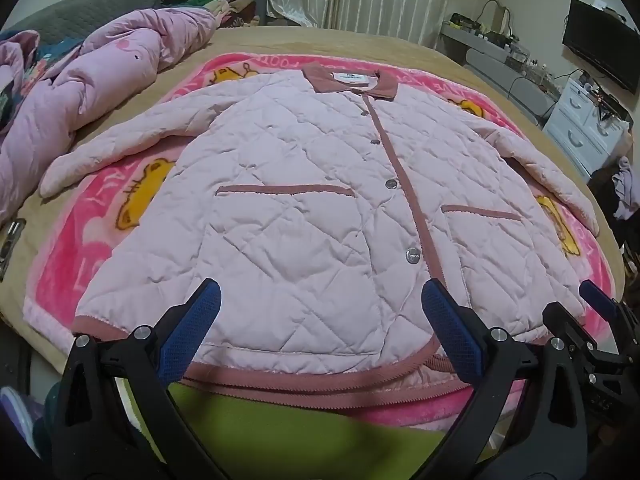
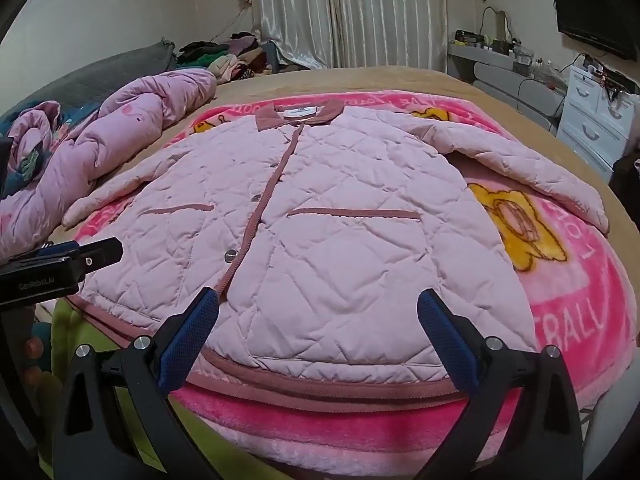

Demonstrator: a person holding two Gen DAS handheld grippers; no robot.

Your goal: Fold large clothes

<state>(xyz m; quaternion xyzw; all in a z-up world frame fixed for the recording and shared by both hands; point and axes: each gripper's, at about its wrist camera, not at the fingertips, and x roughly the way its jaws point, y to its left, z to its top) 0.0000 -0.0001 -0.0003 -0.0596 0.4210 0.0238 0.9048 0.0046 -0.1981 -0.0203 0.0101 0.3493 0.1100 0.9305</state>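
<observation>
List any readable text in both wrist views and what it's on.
"GenRobot.AI": on the left gripper's black body, right wrist view.
"TRALU": partial white lettering on the pink blanket, cut off at the edge.
Other blanket lettering: distorted and partly covered, not readable.
Collar label on the quilted jacket: too small to read.

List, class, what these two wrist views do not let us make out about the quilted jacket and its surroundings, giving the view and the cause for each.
- Collar label on the pink quilted jacket: left wrist view, print too small to read.
- Jacket's back: both views, it lies face up on the pink blanket.
- Hem behind the left gripper and right gripper: hidden by open fingers.
- Shelf clutter: right wrist view, too small.
</observation>
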